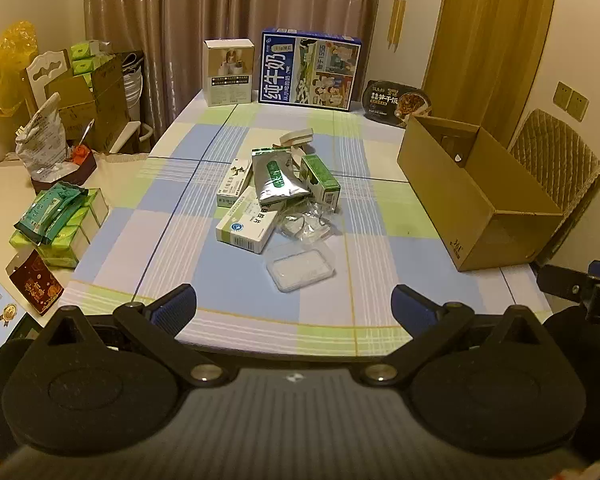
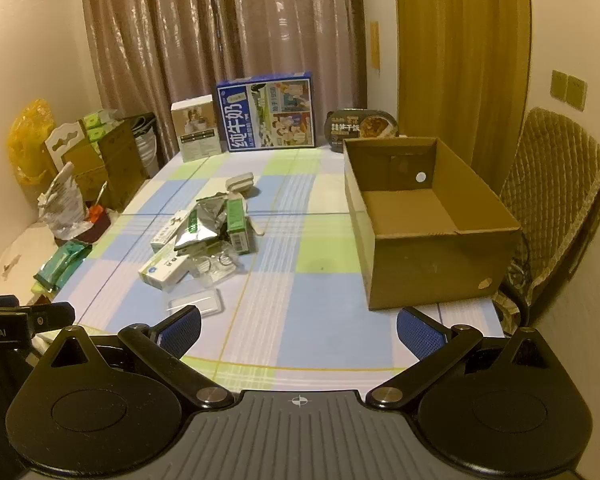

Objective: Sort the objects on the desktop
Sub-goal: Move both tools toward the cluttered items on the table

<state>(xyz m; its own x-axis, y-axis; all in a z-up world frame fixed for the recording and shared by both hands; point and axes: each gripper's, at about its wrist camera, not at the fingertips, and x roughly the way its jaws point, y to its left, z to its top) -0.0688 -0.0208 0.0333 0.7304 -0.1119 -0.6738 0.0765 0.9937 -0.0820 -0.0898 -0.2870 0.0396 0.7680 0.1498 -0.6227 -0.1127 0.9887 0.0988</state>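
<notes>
Hovering with both sets of blue-padded fingers [image 1: 174, 308] spread wide, empty; risk of scattering the loose pile's crinkled silver foil pouch [image 1: 277, 178] off the checked worktop [image 1: 380, 248] before reaching the open brown cardboard box [image 2: 440, 276].

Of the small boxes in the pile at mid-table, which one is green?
The green box on the pile's right side, nearest the cardboard box. The other two boxes, beside and under the silver pouch, are mostly white.

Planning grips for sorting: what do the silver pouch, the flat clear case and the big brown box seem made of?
Silver pouch: apparently foil laminate, shiny and creased, with crumpled glints.
Flat clear case: probably rigid plastic, since the cloth shows through its see-through rim.
Big brown box: likely corrugated cardboard, matte, with folded flaps.
</notes>
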